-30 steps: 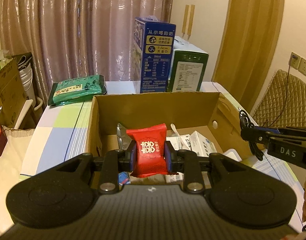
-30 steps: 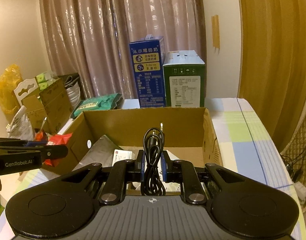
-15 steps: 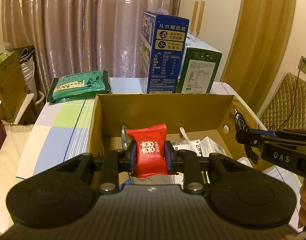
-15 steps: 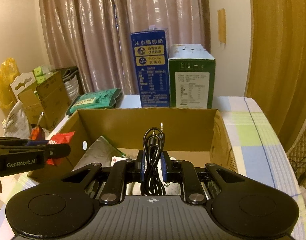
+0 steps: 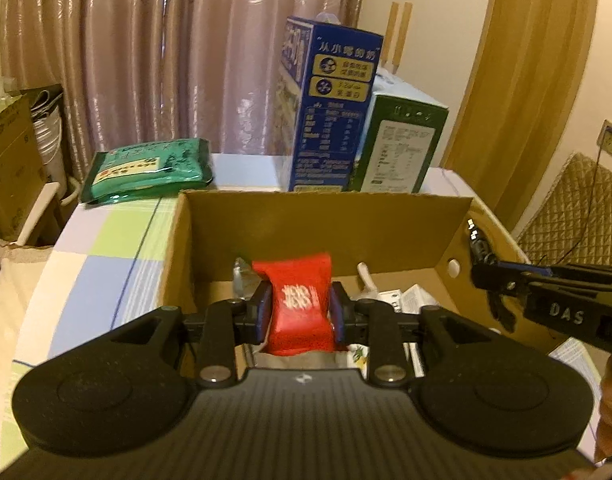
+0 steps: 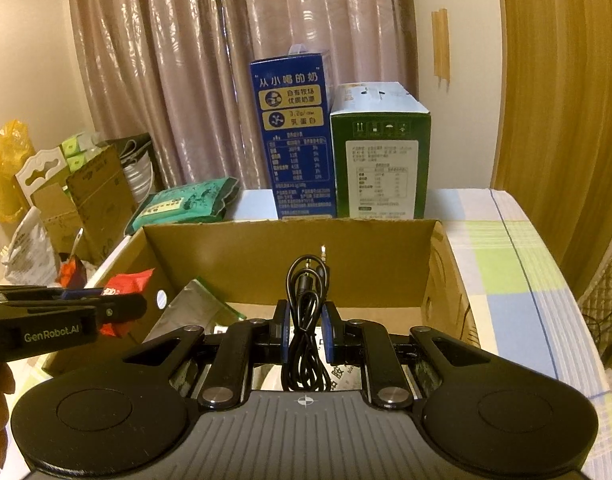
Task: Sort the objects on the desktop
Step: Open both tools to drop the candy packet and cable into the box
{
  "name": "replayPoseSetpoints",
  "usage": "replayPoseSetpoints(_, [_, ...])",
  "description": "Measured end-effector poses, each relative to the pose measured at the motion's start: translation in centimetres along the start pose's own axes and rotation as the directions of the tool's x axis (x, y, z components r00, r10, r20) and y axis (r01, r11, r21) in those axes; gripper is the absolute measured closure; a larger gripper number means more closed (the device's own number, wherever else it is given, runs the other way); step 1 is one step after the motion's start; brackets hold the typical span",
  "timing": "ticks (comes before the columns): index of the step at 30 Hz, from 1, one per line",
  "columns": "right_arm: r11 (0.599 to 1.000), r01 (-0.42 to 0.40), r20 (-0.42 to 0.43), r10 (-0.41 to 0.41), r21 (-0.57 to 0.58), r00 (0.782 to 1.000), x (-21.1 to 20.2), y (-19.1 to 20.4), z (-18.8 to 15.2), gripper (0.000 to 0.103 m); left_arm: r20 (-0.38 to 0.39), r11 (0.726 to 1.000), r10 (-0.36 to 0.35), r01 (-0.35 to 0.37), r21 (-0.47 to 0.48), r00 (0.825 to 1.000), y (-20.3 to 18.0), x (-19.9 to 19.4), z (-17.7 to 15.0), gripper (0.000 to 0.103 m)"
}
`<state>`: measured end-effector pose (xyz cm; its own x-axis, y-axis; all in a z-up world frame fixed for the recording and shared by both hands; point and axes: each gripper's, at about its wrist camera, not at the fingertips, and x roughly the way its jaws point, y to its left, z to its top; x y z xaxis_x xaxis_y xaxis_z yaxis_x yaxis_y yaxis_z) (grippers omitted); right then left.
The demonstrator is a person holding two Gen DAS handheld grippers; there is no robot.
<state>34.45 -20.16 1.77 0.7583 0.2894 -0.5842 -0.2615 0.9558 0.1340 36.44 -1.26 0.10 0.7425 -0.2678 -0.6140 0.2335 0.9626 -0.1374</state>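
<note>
An open cardboard box stands on the table under both grippers. My left gripper hangs over the box's near left part, its jaws opening. A red snack packet stands between the pads, blurred and loose. The right wrist view catches this gripper and the packet from the side. My right gripper is shut on a coiled black audio cable above the box, the plug pointing up. It enters the left wrist view from the right.
A tall blue carton and a green carton stand behind the box. A green packet lies at the back left. A silver pouch and white packets lie in the box. Cardboard boxes stand left of the table.
Both grippers have moved forward over the box and slightly down. The left jaws have parted a little and the red packet now shows blurred between them. The cable stays gripped.
</note>
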Motion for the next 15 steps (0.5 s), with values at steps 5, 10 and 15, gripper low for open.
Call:
replayPoseSetpoints(5, [1.0, -0.004, -0.004, 0.004, 0.01, 1.0, 0.23, -0.32, 0.01, 0.09, 0.011, 1.0, 0.016, -0.016, 0.018, 1.0, 0.05, -0.11, -0.23, 0.049])
replayPoseSetpoints(10, [1.0, -0.016, -0.002, 0.016, 0.024, 1.0, 0.22, -0.39, -0.02, 0.09, 0.014, 0.999, 0.034, -0.034, 0.014, 0.999, 0.44, -0.26, -0.26, 0.049])
replayPoseSetpoints(15, [0.997, -0.046, 0.004, 0.046, 0.053, 0.999, 0.52, -0.6, -0.09, 0.088, 0.02, 0.999, 0.043, -0.043, 0.015, 0.999, 0.64, -0.46, -0.25, 0.049])
